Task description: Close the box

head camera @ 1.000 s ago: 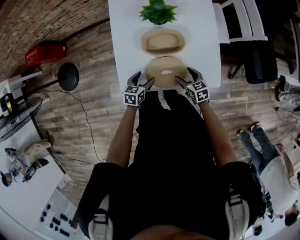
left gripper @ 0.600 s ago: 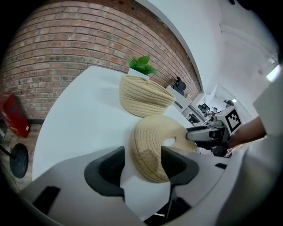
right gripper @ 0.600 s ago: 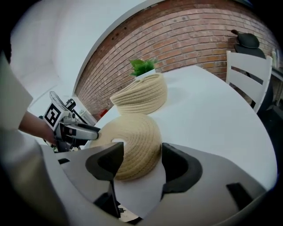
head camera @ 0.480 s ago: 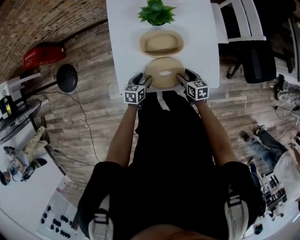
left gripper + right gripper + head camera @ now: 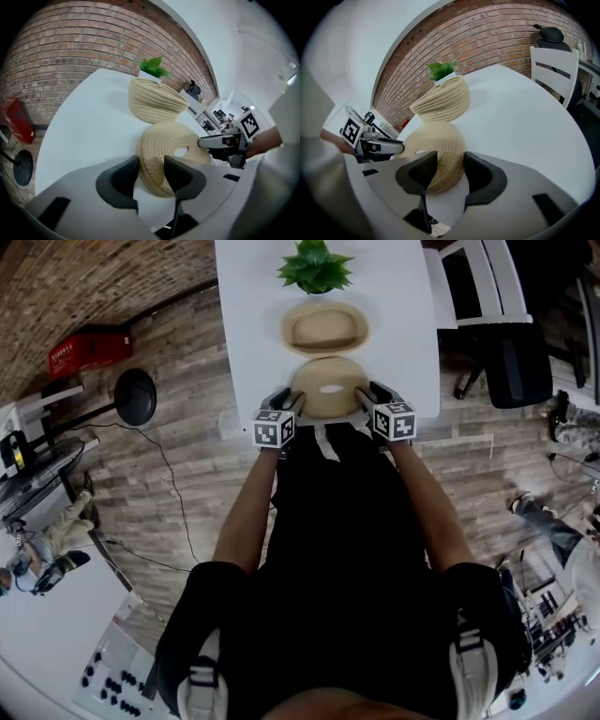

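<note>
At the table's [image 5: 246, 324] six o'clock edge, both sets of jaws have just been closing. The left claw [image 5: 292, 401] now grips the lid's [image 5: 329, 385] nine o'clock rim and the right claw [image 5: 364, 396] its three o'clock rim. With the open box [image 5: 325, 326] at twelve o'clock of the lid, lifting looks ready.

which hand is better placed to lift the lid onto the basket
Neither alone: left gripper and right gripper have just been closing onto opposite edges of the lid and pinch it; basket lies straight ahead. Use both.
</note>
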